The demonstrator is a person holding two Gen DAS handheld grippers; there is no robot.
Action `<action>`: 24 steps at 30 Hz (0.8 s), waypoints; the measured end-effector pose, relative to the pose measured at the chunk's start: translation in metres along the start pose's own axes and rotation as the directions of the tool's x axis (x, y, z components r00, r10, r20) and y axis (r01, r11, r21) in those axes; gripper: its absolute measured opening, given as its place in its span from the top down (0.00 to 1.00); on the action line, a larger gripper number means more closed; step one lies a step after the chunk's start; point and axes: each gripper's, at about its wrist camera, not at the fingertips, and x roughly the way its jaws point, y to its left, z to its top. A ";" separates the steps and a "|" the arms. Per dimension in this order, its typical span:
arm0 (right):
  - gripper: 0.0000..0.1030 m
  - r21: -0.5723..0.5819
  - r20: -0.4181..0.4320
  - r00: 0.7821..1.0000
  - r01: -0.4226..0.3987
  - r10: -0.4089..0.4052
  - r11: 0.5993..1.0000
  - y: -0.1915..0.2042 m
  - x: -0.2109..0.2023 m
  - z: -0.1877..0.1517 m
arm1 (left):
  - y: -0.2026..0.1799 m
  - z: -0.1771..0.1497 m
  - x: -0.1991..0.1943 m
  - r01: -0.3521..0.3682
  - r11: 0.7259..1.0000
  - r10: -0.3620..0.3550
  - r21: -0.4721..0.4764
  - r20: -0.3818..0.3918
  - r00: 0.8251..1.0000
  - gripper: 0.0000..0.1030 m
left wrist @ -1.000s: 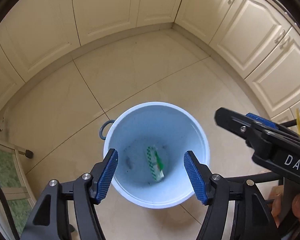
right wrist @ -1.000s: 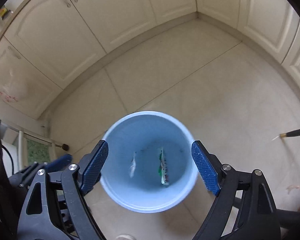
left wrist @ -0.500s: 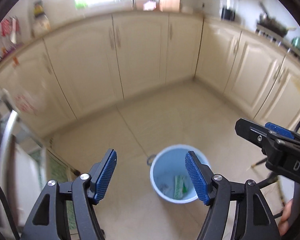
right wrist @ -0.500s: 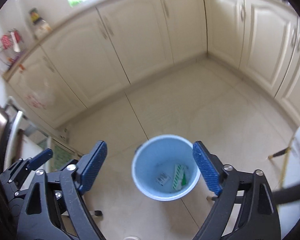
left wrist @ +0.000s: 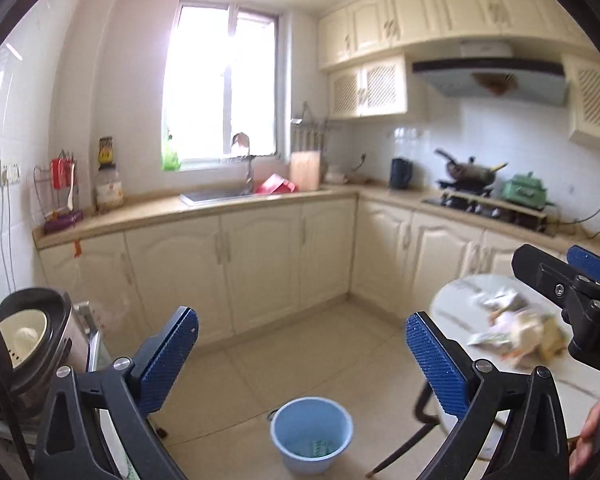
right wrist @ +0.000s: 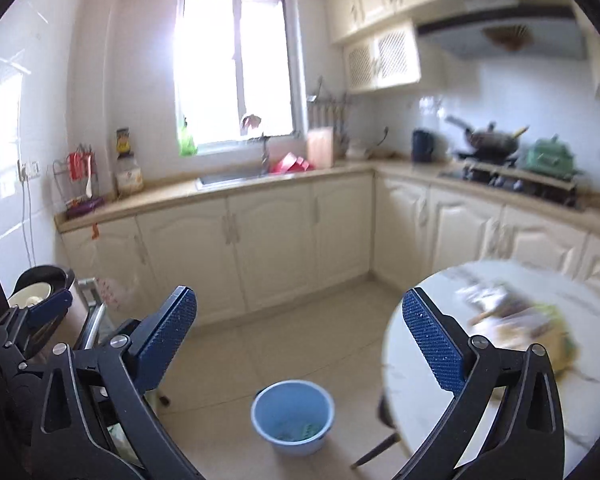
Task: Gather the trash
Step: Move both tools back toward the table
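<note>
Two grippers are up at level height, looking across a cream-coloured kitchen, and neither holds anything. On the left gripper [left wrist: 302,354] the jaws are opening wide, the blue ribbed pads set far apart on black angular frames, with only air and floor between them. The right gripper [right wrist: 300,340] does the same, its jaws opening to a broad span with nothing in the gap; in the left wrist view it also shows as a black bar with a blue pad at the right edge. Down on the glossy beige floor tiles [left wrist: 300,352] sits the round pale-blue plastic bucket [right wrist: 293,416], smooth-walled with a rolled rim, and a green-and-white wrapper [right wrist: 311,428] lies flat at its bottom beside some smaller scraps. To the right, the round white tabletop [right wrist: 416,364], marble-veined and polished, carries a crumpled heap of trash [right wrist: 520,320]: papery white pieces, yellowish wrappers, all blurred so the single items cannot be told apart. A dark slanted leg [right wrist: 374,452] shows under the tabletop's near edge. Behind, panelled cabinet doors [left wrist: 260,264] with arched mouldings run beneath a tan counter, a steel sink [left wrist: 216,196] sits under the bright window, and a dark wok [left wrist: 470,170] rests on the stove beside a green pot.
</note>
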 end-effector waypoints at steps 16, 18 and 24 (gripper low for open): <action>0.00 0.092 0.249 0.941 0.214 -0.231 0.972 -0.072 -0.227 0.056 | 0.022 -0.119 -0.180 0.121 0.990 -0.137 0.072 0.273 0.952 0.01; 0.00 0.099 0.264 0.933 0.227 -0.245 0.969 -0.078 -0.238 0.058 | 0.024 -0.132 -0.193 0.125 0.989 -0.141 0.077 0.281 0.949 0.01; 0.00 0.129 0.277 0.919 0.255 -0.282 0.958 -0.094 -0.246 0.056 | 0.025 -0.138 -0.179 0.150 0.985 -0.167 0.083 0.262 0.951 0.01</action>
